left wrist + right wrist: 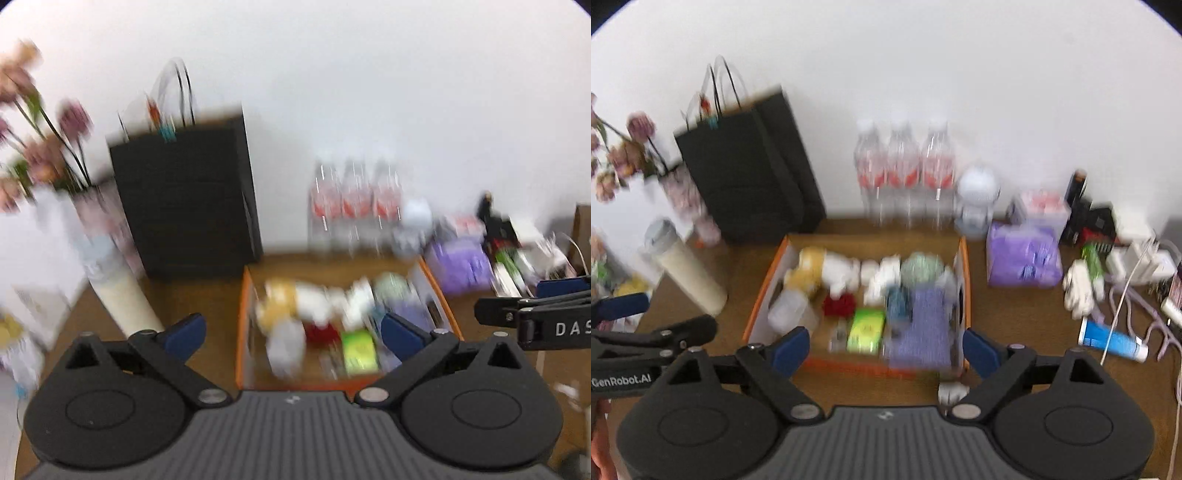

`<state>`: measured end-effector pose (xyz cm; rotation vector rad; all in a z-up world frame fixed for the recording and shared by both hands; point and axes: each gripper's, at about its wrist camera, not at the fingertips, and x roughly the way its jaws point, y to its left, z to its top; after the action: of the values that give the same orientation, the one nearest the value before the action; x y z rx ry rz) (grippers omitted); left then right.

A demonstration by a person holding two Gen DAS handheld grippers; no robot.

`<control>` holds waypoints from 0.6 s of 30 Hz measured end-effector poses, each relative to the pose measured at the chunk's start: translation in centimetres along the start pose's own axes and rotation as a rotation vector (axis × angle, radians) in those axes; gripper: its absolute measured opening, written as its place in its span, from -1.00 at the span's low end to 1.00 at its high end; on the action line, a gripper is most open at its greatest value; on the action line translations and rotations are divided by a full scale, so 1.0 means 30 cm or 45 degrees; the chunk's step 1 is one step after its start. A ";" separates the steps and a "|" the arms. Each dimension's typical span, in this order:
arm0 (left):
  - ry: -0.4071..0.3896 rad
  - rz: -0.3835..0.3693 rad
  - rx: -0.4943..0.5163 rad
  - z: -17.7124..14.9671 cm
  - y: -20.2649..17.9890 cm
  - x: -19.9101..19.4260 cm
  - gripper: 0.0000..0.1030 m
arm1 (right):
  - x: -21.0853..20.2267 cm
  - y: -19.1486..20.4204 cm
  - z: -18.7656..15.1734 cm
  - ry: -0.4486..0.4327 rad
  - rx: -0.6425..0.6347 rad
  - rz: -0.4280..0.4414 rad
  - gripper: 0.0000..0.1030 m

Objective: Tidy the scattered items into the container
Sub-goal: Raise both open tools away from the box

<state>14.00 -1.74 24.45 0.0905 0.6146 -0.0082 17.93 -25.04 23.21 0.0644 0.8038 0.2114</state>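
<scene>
- The orange-rimmed box (964,258) sits mid-tabletop, toward the back edge, packed with a green packet (866,330), a purple cloth (925,325), a red tuft (838,305) and pale soft things
- Left gripper (291,332) hangs over the box, fingers spread wide, nothing between them
- Right gripper (886,347) likewise, fingers wide and empty
- A blue tube (1112,341) lies out on the tabletop's right side
- Black bag (746,173) and three bottles (905,173) line the back edge

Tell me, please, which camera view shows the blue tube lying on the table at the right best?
The right wrist view shows it best: the blue tube lies whole on the wooden table, right of the orange-edged box, white cap to the right. The left wrist view does not show it; the right gripper fills that edge.
</scene>
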 end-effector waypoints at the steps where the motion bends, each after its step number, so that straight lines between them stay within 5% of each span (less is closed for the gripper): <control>1: -0.070 0.022 0.000 -0.041 -0.005 -0.007 1.00 | -0.007 0.000 -0.035 -0.070 -0.013 0.011 0.75; 7: -0.126 0.021 -0.113 -0.237 -0.018 0.032 1.00 | 0.064 -0.010 -0.241 -0.273 -0.063 0.043 0.74; 14: -0.489 0.003 -0.086 -0.436 -0.051 0.019 1.00 | 0.142 -0.038 -0.465 -0.514 -0.028 0.089 0.74; 18: -0.471 -0.003 -0.093 -0.458 -0.059 0.042 1.00 | 0.154 -0.037 -0.510 -0.552 -0.075 0.065 0.74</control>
<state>7.07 -2.29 12.42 0.0163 0.2451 -0.0048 10.20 -25.50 9.16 0.0718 0.3643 0.2585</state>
